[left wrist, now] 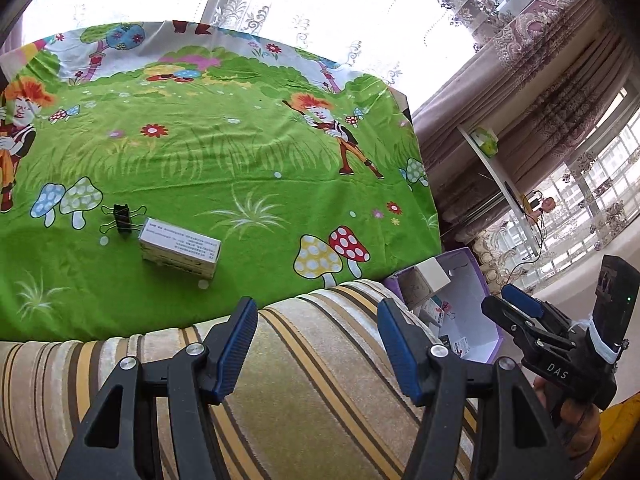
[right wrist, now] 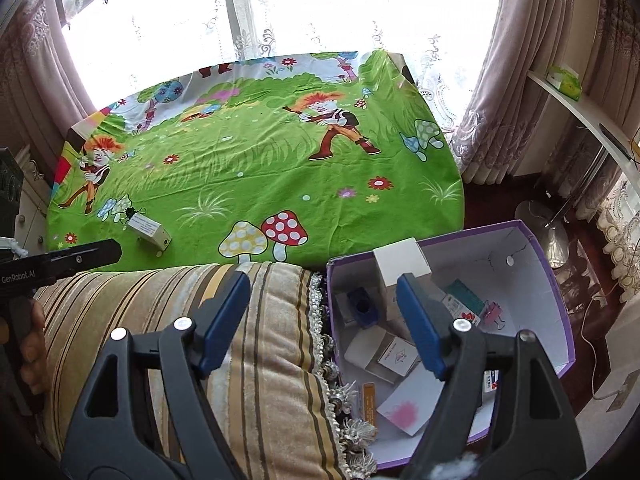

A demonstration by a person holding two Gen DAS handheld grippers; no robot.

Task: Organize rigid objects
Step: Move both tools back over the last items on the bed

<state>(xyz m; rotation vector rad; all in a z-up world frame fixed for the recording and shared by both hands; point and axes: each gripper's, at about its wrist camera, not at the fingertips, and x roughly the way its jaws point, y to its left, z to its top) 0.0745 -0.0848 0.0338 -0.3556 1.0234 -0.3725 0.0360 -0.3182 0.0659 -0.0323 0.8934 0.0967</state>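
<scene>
Left gripper (left wrist: 316, 344) and right gripper (right wrist: 324, 320) hung spread and empty over the striped cushion (left wrist: 304, 380). Ahead-left of both lay the white carton (left wrist: 180, 252) — long axis slanting near-right to far-left, binder clip (left wrist: 121, 218) at its far end. Best grasped across its short width, then carried to the purple box (right wrist: 540, 280).

Bright daylight blows out the window (right wrist: 280, 8); fisheye bends the edges, corners vignetted dark.

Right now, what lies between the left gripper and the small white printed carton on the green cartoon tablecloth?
In the left wrist view, the striped beige cushion and a bare strip of tablecloth separate the left gripper from the carton.
</scene>
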